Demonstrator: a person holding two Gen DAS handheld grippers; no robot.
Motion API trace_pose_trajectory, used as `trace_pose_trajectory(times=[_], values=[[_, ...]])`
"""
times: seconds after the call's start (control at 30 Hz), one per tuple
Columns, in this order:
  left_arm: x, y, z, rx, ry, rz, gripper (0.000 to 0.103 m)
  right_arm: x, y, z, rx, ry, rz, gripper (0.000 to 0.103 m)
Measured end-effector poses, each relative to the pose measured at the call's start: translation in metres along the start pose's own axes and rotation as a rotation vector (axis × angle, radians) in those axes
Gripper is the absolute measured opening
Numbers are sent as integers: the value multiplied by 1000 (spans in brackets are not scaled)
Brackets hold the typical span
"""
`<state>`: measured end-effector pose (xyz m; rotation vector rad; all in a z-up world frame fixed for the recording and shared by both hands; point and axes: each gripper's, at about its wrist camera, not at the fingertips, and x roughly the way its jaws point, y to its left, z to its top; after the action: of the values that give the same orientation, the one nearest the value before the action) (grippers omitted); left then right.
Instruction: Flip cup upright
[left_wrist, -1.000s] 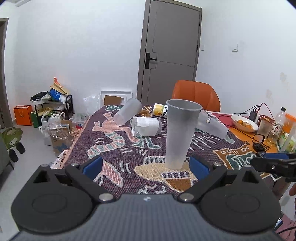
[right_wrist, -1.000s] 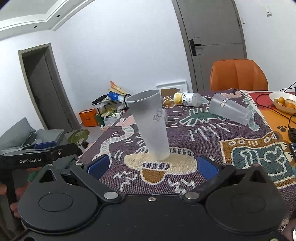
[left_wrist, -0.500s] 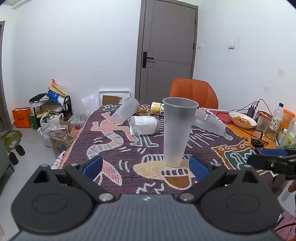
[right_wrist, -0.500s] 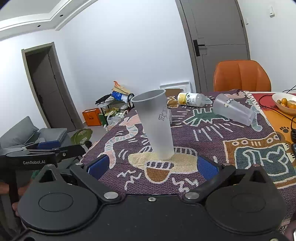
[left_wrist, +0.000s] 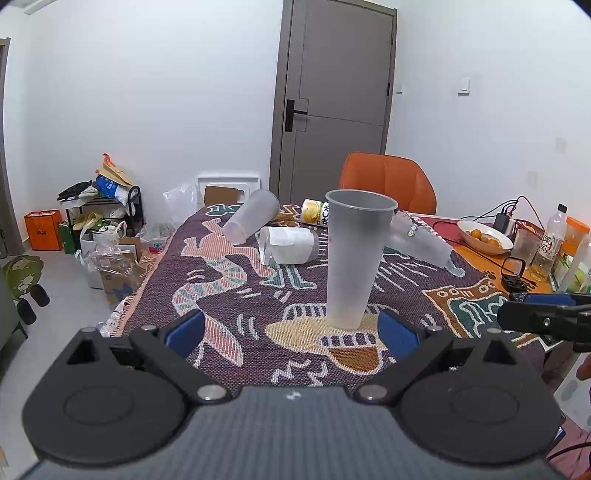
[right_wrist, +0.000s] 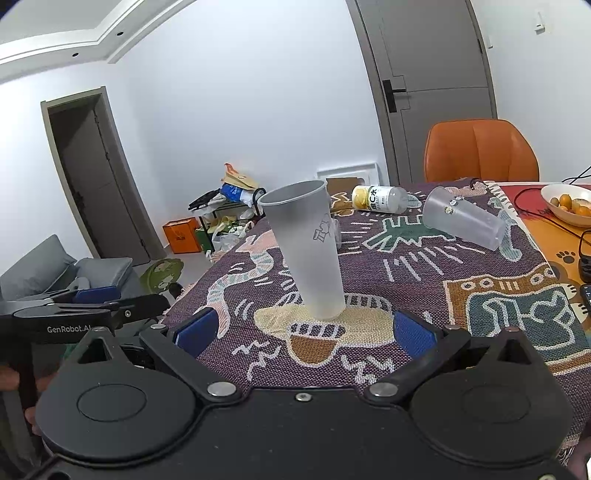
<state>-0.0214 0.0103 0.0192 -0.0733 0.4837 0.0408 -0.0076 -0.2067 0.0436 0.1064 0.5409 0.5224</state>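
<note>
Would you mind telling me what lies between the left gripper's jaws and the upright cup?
Only bare patterned tablecloth: in the left wrist view the open left gripper faces the upright cup with nothing between.

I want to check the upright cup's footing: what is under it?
The upright cup stands on the patterned cloth, its base on a tan patch of the weave. The table beneath is covered there; the cloth directly under the base is hidden too.

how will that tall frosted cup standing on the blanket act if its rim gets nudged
The frosted cup probably tips easily: tall, narrow base, wide mouth, on a soft woven blanket. It looks empty and thin-walled, so likely light and squeezable. Once down it may roll.
</note>
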Motion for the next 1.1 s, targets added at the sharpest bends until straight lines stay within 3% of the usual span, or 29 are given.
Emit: trace_pose_trajectory(times=[1.1], values=[[1, 2, 1, -1, 13, -6, 99, -1, 1, 1, -3, -8, -2, 103]])
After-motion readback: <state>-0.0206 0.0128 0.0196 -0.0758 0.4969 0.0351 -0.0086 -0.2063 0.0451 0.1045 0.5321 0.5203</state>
